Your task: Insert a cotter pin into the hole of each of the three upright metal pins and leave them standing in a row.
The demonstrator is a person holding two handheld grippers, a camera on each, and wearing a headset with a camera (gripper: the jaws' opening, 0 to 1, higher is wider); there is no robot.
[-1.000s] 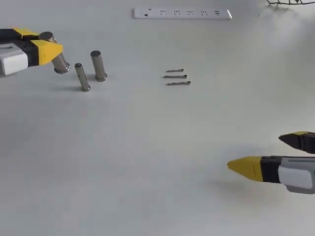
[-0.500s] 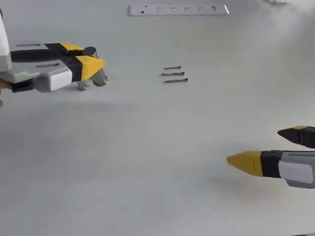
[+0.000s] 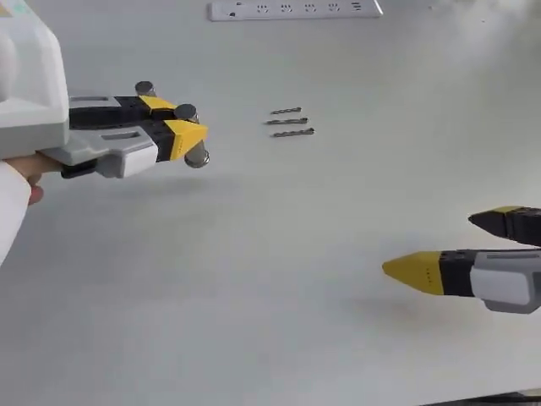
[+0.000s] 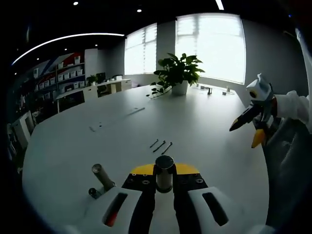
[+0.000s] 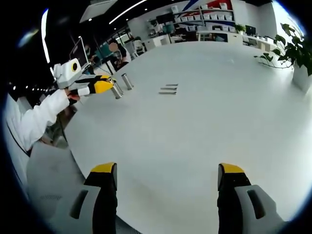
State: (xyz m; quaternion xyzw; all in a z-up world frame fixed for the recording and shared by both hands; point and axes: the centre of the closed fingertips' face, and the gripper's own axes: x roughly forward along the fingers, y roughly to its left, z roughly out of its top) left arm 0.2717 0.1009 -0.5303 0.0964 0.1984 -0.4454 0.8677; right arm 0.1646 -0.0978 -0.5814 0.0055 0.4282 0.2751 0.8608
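We note the left gripper fingers pinching one metal pin upright, likely steadying it for insertion; right gripper fingers spread, free for the cotter pins.

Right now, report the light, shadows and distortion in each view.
Head view: even, soft light; faint shadows on the table under the left gripper and right gripper. Left gripper view: windows blown out white, ceiling dark, table bent by fisheye, pin sharp. Right gripper view: same fisheye curve, far shelves soft.
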